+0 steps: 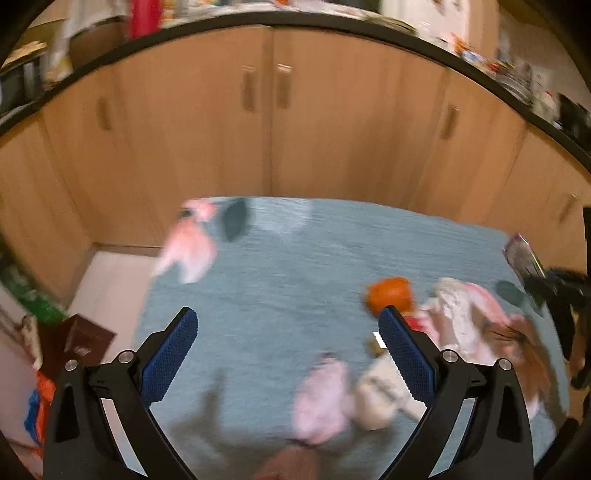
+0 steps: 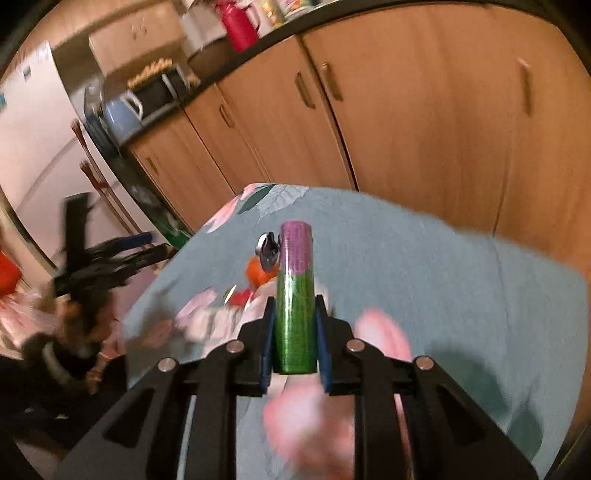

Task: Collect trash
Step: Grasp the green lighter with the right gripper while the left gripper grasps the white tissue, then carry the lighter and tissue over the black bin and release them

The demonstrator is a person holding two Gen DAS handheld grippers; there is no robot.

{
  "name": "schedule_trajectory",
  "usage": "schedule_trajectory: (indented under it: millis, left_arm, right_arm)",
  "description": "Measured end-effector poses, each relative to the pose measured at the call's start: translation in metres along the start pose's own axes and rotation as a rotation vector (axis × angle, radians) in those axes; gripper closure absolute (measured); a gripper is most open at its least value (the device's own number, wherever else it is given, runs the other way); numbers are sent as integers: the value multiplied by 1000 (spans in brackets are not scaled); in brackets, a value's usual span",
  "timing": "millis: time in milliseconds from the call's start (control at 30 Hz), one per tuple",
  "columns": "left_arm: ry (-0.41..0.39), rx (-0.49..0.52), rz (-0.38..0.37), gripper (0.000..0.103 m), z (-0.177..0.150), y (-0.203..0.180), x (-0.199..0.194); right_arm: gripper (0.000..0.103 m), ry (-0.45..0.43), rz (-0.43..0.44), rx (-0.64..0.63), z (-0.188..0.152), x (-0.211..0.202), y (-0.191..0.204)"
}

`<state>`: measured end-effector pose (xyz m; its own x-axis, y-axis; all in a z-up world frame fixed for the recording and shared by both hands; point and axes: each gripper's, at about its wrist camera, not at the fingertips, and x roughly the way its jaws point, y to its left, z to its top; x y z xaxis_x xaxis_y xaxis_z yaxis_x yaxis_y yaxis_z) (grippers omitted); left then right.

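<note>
1 can clamped, right gripper

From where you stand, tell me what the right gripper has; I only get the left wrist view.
Observer: The right gripper is shut on a can, green below, purple above.
Operator: Say how it sits.
Observer: Upright between the fingers, top end sticking out past them.
Operator: Report what my view misses behind it.
Observer: A blue kettle stands on the counter, and a red jug further along.
</note>
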<state>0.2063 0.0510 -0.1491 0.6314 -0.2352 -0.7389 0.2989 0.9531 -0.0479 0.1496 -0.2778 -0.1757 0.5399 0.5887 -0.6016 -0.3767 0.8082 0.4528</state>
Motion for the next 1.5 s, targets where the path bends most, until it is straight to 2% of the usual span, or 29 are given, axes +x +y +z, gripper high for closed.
schedule_trajectory:
  millis: [100, 167, 233, 300, 400, 467, 500, 533, 567, 700, 767, 967, 1033, 1100, 1133, 1267, 1400, 1500]
  left_arm:
    - [28, 49, -95, 8, 4, -37, 10]
    - [30, 135, -130, 8, 4, -77, 18]
    - [43, 231, -126, 8, 2, -113, 31]
    - [80, 296, -83, 8, -2, -142, 53]
    - [111, 345, -28, 8, -6, -162, 75]
    - [133, 350, -52, 11, -8, -168, 82]
    - [144, 352, -60, 36, -9, -170, 85]
    - [167, 351, -70, 85, -11, -171, 88]
    - [184, 345, -79, 96, -12, -171, 91]
    - [171, 286, -116, 99, -11, -167, 84]
    - [150, 247, -159, 99, -5, -162, 74]
    - [25, 90, -463, 98, 30, -139, 13]
    - [-10, 57, -535, 98, 40, -137, -4]
    - [-39, 92, -499, 98, 42, -146, -10]
    - [-42, 139, -446, 98, 38, -160, -9]
    - [2, 276, -359, 98, 10, -216, 2]
    - [24, 357, -345, 97, -10, -263, 13]
    - [3, 391, -289, 97, -18, -294, 9]
  right_arm:
    - [83, -28, -6, 69, -33, -33, -13]
    - [83, -51, -18, 112, -54, -52, -22]
    - [83, -75, -31, 141, -70, -71, -28]
    - [83, -100, -36, 154, -83, -82, -29]
    - [83, -132, -29, 172, -96, -95, -31]
    - [83, -145, -21, 179, -100, -98, -34]
    - [83, -158, -17, 183, -102, -102, -35]
    - [83, -166, -16, 188, -102, -104, -39]
    - [83, -176, -13, 193, -105, -107, -41]
    - [83, -214, 4, 211, -112, -115, -47]
    - [83, -224, 3, 209, -114, -118, -48]
    - [83, -266, -15, 224, -125, -139, -52]
    - [83, -276, -26, 231, -131, -147, -54]
    - [83, -270, -47, 239, -136, -150, -57]
    - [83, -261, -64, 249, -140, -152, -61]
    - [83, -263, -110, 285, -151, -166, -72]
    - [83, -258, -143, 301, -160, -179, -78]
    - [83, -244, -176, 285, -161, -184, -77]
